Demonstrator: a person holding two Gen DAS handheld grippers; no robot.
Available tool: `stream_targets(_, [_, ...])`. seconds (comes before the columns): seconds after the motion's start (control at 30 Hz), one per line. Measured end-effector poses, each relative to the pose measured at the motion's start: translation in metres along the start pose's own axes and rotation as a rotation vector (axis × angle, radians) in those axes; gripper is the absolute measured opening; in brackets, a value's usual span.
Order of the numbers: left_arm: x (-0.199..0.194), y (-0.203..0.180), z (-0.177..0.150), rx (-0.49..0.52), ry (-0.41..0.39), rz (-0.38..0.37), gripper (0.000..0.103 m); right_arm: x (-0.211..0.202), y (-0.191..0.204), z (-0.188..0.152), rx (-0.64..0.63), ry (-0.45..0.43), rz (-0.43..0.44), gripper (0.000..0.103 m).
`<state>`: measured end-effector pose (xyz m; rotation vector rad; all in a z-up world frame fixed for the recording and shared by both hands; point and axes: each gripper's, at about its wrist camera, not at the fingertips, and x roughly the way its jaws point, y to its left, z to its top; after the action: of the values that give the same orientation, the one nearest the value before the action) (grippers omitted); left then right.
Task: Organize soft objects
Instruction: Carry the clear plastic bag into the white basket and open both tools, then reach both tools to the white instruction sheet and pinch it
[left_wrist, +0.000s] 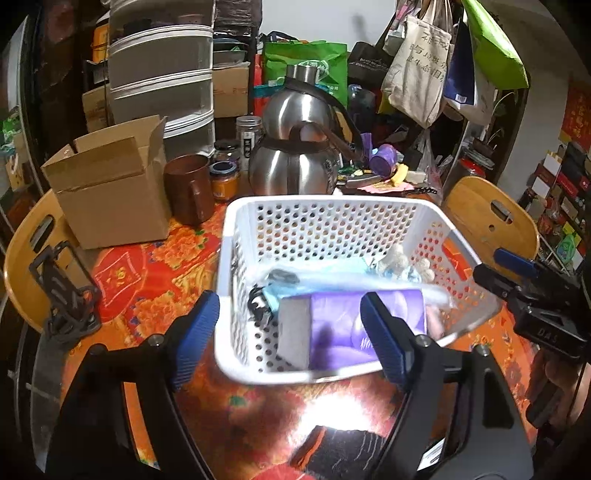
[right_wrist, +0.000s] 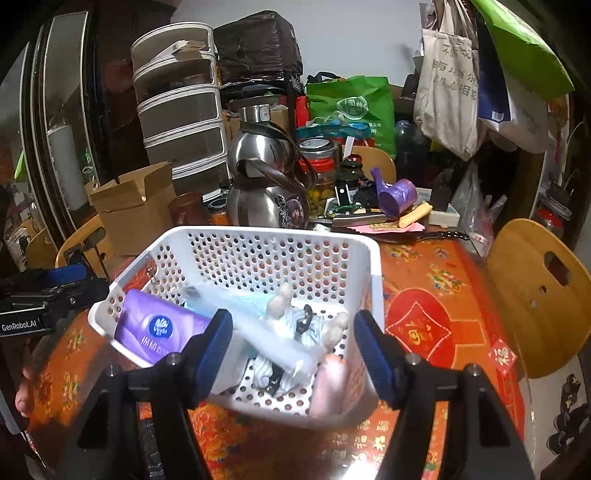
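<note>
The left gripper (left_wrist: 290, 332) stands wide open with nothing between its blue pads (left_wrist: 195, 328), hovering over the near left corner of the white perforated basket (left_wrist: 321, 206); the right gripper (right_wrist: 293, 341) is likewise spread wide and empty above the basket's near side. The basket sits on the orange-red floral tablecloth (right_wrist: 436, 295), with bare cloth to its right and in front of it, while its far rim is hemmed in by the steel kettle (left_wrist: 295, 155), a brown mug (left_wrist: 188, 188) and an open cardboard box (left_wrist: 107, 184) to the left. Wooden chair backs (right_wrist: 539, 295) stand beyond the table edge on either side. Inside the basket, a purple tissue pack (left_wrist: 365, 325) lies just beyond the left gripper's pads, leaning at the near left wall; beside it lies a pale blue packet in clear wrap (right_wrist: 251, 306), and a small plush figure in striped cloth (right_wrist: 295, 325) rests toward the right, between the right gripper's pads in that view. A pinkish soft thing (right_wrist: 328, 384) at the near right corner is blurred, and what it is cannot be told. The basket's near rim is smeared in both views, and each gripper's body cuts off the table's near edge.
</note>
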<state>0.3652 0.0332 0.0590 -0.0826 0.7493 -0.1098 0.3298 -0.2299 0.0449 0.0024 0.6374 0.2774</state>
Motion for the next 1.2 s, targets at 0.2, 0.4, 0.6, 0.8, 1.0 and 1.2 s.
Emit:
stream_targets(0.2, [-0.021, 0.004, -0.029, -0.001, 0.026, 0.017, 0.077, -0.027, 0.008, -0.024, 0.01, -0.001, 0.048, 0.069])
stream_targets(0.4, [-0.053, 0.007, -0.096, 0.002, 0.061, 0.008, 0.077, -0.072, 0.019, -0.104, -0.032, 0.006, 0.029, 0.081])
stream_targets(0.6, [-0.071, -0.01, -0.184, -0.003, 0.124, -0.025, 0.077, -0.087, 0.015, -0.189, 0.04, 0.088, 0.049, 0.081])
stream_targets(0.8, [-0.082, -0.05, -0.237, 0.012, 0.15, -0.101, 0.077, -0.102, 0.015, -0.242, 0.058, 0.128, 0.06, 0.081])
stream_targets(1.0, [-0.084, -0.074, -0.253, 0.02, 0.161, -0.15, 0.068, -0.102, 0.018, -0.255, 0.051, 0.128, 0.097, 0.072])
stream_targets(1.2, [-0.069, -0.088, -0.256, 0.053, 0.198, -0.161, 0.051, -0.1, 0.024, -0.254, 0.039, 0.11, 0.137, 0.054])
